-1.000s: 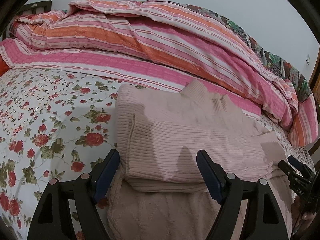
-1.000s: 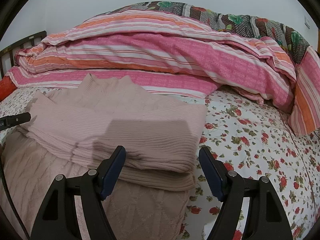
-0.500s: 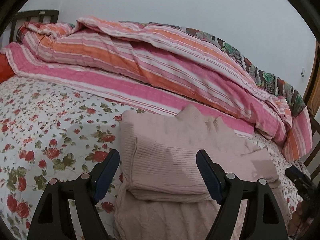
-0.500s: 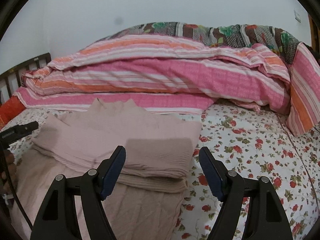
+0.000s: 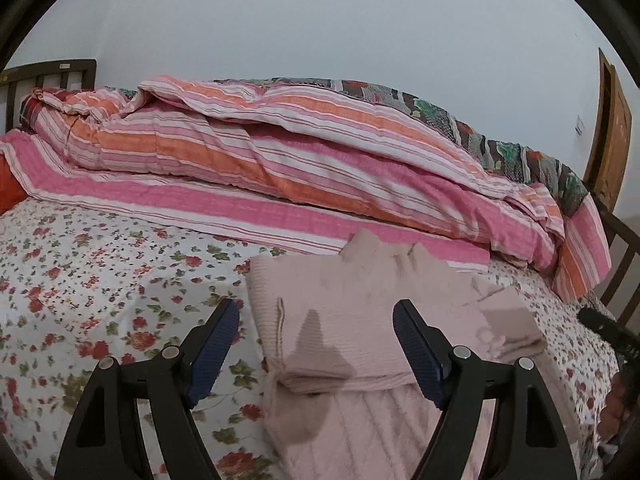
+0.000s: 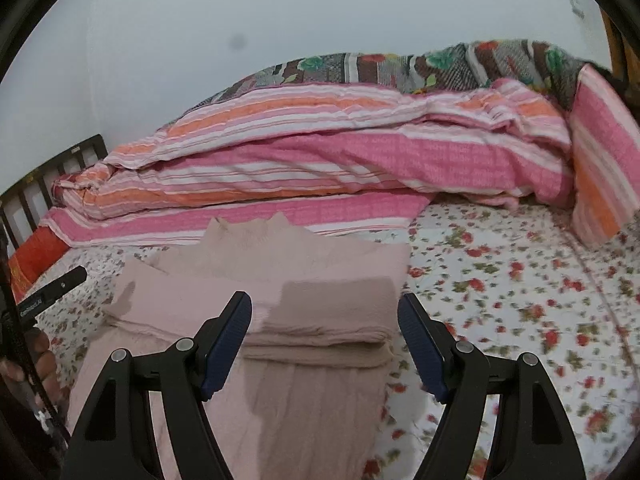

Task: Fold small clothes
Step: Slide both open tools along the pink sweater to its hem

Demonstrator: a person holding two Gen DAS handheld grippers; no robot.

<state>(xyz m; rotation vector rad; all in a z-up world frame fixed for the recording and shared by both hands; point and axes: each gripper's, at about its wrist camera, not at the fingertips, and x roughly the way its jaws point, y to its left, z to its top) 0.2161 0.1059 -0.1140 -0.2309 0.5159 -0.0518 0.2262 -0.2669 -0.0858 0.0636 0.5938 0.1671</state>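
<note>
1. Left wrist view:
   - Left gripper (image 5: 316,344) spread wide, blue pads (image 5: 214,354) clear of any cloth, nothing grasped.
   - Folded pink ribbed sweater (image 5: 360,320) lying on the floral bedsheet (image 5: 100,280), seen between and beyond the two fingers, not touched by them.
   - Under it, a second pale pink knit garment (image 5: 360,420) with a cable pattern, reaching toward the lower edge of the picture; the ribbed sweater resting on its far part.
   - Behind both, a pink and orange striped quilt (image 5: 280,168) heaped along the far side of the bed, with a dark patterned blanket (image 5: 500,148) behind it.
   - Dark headboard slats (image 5: 48,76) at upper left, a wooden door (image 5: 612,140) at far right.
   - Black tip of the right gripper (image 5: 604,326) at the right edge, held off the cloth; jaw state not readable here.

2. Right wrist view:
   - Right gripper (image 6: 324,344) also released, fingers wide apart and empty.
   - Same folded sweater (image 6: 320,300) between the fingers and beyond them, stacked on the cable-knit garment (image 6: 312,412), both on the bedsheet (image 6: 520,300).
   - Striped quilt (image 6: 320,160) and patterned blanket (image 6: 400,68) piled behind.
   - Tip of the left gripper (image 6: 52,292) at the left edge, clear of the sweater, with part of a hand (image 6: 36,356) below it.
</note>
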